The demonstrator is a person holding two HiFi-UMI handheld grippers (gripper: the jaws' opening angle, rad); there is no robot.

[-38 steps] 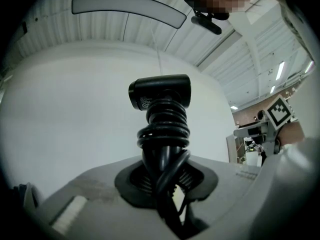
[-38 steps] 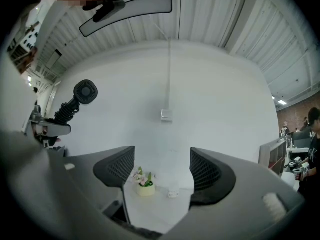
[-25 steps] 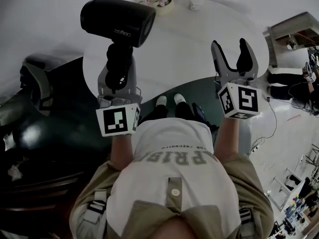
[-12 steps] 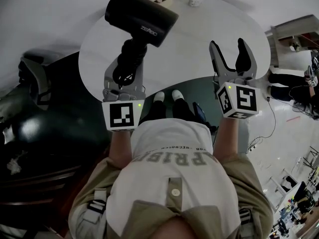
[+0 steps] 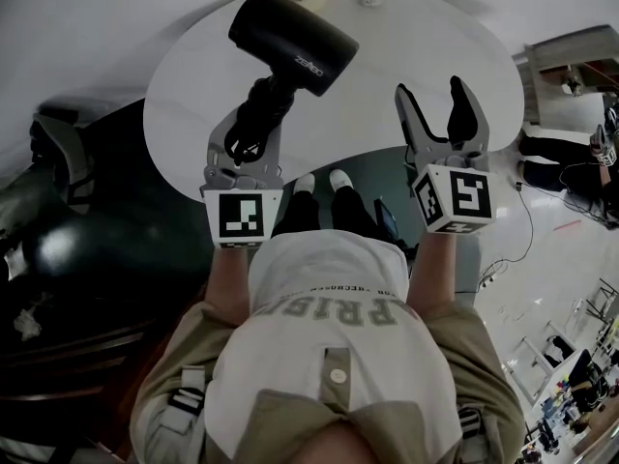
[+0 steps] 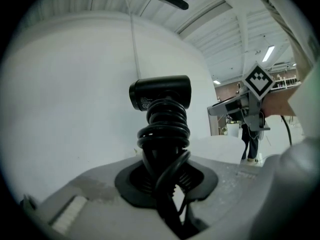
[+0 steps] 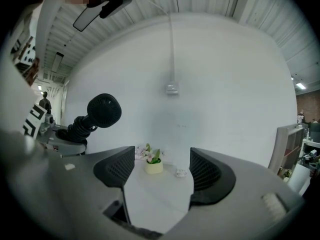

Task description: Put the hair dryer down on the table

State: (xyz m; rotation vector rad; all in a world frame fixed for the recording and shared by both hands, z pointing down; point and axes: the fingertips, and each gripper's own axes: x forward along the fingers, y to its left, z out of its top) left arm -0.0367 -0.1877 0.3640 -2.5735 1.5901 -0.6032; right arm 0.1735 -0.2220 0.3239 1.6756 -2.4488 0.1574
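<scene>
Plainly, the hair dryer (image 5: 293,43) is up in the air over the far left part of the white table (image 5: 387,95), its cord-wrapped handle clenched in the jaws of the left gripper (image 5: 251,129), so the tabletop lies below and beyond those jaws. The handle runs straight on from the jaws and the barrel sits crosswise on top. One round end slants toward the right gripper (image 5: 430,90), whose jaws stand apart with nothing between them.
</scene>
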